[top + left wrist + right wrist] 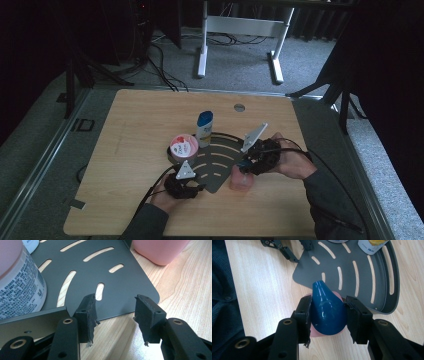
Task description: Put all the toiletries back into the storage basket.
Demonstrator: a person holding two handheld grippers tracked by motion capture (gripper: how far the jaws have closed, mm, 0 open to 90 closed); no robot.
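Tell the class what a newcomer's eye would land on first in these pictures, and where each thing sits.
First comes the glossy blue teardrop-shaped cap of a pink bottle, clamped between the right gripper pads near the table's front right. Next, the dark grey fan-shaped slotted metal rack lies flat mid-table, with a white blue-capped bottle and a pink-lidded round tub at its far left. The left gripper hovers open over the rack's near corner.
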